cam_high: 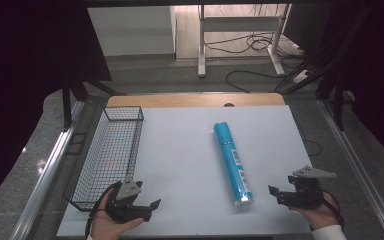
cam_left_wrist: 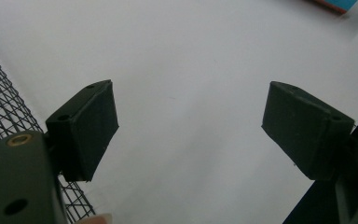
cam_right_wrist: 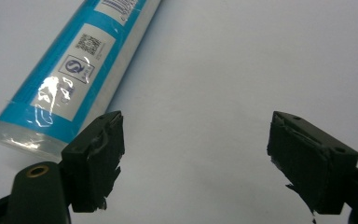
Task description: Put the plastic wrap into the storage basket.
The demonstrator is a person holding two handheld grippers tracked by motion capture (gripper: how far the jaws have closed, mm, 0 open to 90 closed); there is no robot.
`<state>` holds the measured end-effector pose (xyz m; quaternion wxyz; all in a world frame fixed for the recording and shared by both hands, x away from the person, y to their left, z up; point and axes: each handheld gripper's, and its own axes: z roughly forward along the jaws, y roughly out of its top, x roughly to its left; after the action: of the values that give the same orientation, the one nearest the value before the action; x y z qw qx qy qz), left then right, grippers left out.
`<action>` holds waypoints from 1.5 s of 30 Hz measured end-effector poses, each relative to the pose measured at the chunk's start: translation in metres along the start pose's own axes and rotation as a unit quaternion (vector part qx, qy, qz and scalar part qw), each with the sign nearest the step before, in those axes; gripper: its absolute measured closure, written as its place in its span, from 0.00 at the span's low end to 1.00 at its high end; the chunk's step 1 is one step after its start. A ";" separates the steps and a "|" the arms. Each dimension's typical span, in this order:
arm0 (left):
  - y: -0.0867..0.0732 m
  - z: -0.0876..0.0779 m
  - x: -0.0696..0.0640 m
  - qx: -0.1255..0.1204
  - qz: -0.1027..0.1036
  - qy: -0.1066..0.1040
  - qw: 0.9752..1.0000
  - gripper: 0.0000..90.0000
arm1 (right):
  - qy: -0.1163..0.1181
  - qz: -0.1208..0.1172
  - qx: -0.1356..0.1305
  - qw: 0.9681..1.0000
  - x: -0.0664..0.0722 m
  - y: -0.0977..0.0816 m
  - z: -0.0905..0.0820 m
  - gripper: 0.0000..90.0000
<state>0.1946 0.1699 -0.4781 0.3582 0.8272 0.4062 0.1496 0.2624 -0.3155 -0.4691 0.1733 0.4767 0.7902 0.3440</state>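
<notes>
A long blue cylindrical roll (cam_high: pixel 232 163) in clear wrap lies on the white table top, right of centre, its near end towards me. A black wire basket (cam_high: pixel 107 155) stands along the table's left side. My left gripper (cam_high: pixel 147 202) hovers open at the front left, just right of the basket's near end, nothing between its jaws. My right gripper (cam_high: pixel 279 192) is open at the front right, a short way right of the roll's near end. In the right gripper view the roll (cam_right_wrist: pixel 74 70) lies ahead to the left, beyond the left jaw. The basket mesh (cam_left_wrist: pixel 2 107) edges the left gripper view.
The white sheet (cam_high: pixel 180 165) covers most of a wooden table, whose bare strip (cam_high: pixel 195 100) shows at the back. Metal rails run along both sides. A desk frame (cam_high: pixel 240 35) and floor cables lie beyond the table.
</notes>
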 end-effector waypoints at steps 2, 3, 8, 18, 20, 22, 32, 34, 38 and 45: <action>-0.001 0.000 0.000 0.001 0.000 0.000 1.000 0.20 | 0.005 0.001 0.001 1.000 0.001 0.003 0.001 0.23; -0.001 -0.001 0.000 0.001 0.000 0.000 1.000 0.20 | 0.007 0.002 0.004 1.000 0.002 0.004 0.002 0.23; -0.003 0.000 0.001 0.004 -0.003 0.001 1.000 0.20 | 0.014 0.009 0.012 1.000 0.004 0.012 0.004 0.23; -0.004 -0.002 0.002 0.001 -0.005 0.004 1.000 0.20 | 0.029 0.013 0.016 0.999 0.012 0.033 0.007 0.23; -0.005 -0.002 0.002 0.002 -0.006 0.003 1.000 0.20 | 0.031 0.012 0.017 0.999 0.014 0.036 0.007 0.23; -0.004 -0.001 0.002 0.003 -0.006 0.002 1.000 0.20 | 0.033 0.010 0.020 0.999 0.018 0.041 0.009 0.23; -0.004 0.000 0.001 0.005 -0.005 0.004 1.000 0.20 | 0.045 0.007 0.034 0.998 0.033 0.060 0.023 0.22; -0.003 0.000 0.001 0.004 -0.006 0.005 1.000 0.20 | 0.051 0.004 0.046 0.998 0.035 0.065 0.029 0.22; -0.004 0.000 0.000 0.005 -0.001 0.005 1.000 0.20 | 0.051 0.005 0.051 0.997 0.036 0.072 0.034 0.22; -0.005 -0.002 0.000 0.003 -0.001 0.004 1.000 0.20 | 0.057 0.003 0.068 0.996 0.043 0.088 0.048 0.22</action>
<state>0.1909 0.1724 -0.4803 0.3546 0.8270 0.4092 0.1515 0.3260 -0.2326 -0.4384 0.0946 0.4692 0.8191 0.3161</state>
